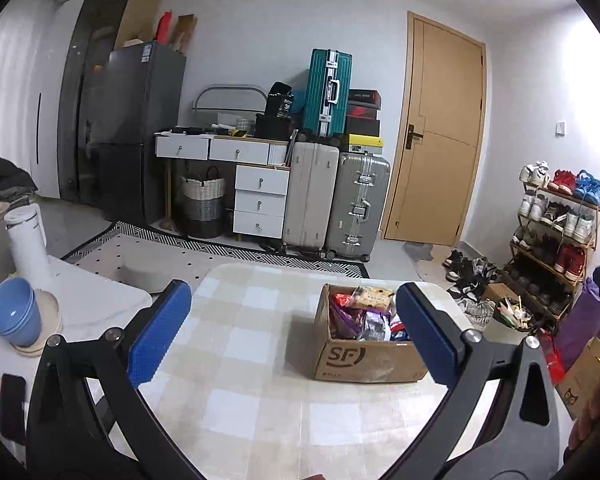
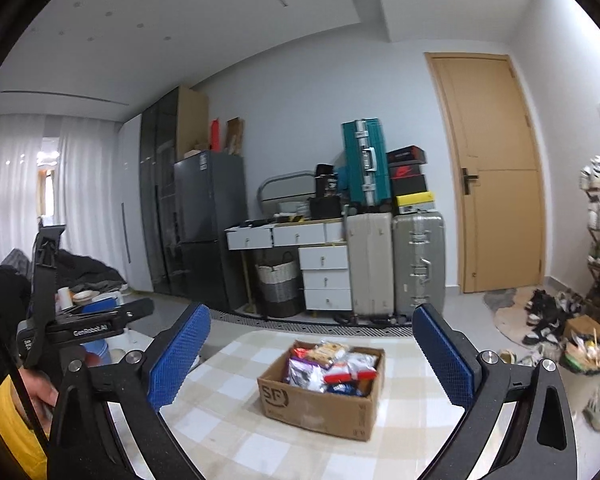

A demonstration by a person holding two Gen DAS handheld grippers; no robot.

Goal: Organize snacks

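A brown cardboard box marked SF (image 1: 364, 356) stands on the checked tablecloth (image 1: 240, 340), filled with several snack packets (image 1: 364, 320). It also shows in the right wrist view (image 2: 320, 404) with its snack packets (image 2: 332, 368). My left gripper (image 1: 292, 332) is open and empty, held above the table a little short of the box. My right gripper (image 2: 312, 360) is open and empty, held higher, with the box between its blue fingers in view. The left gripper's body (image 2: 80, 328) shows at the left of the right wrist view.
A side table at the left holds stacked blue bowls (image 1: 14, 314), a white cylinder (image 1: 28, 240) and a black phone (image 1: 12, 404). Beyond the table are a rug, white drawers (image 1: 260, 200), suitcases (image 1: 336, 200), a fridge, a wooden door and a shoe rack (image 1: 556, 232).
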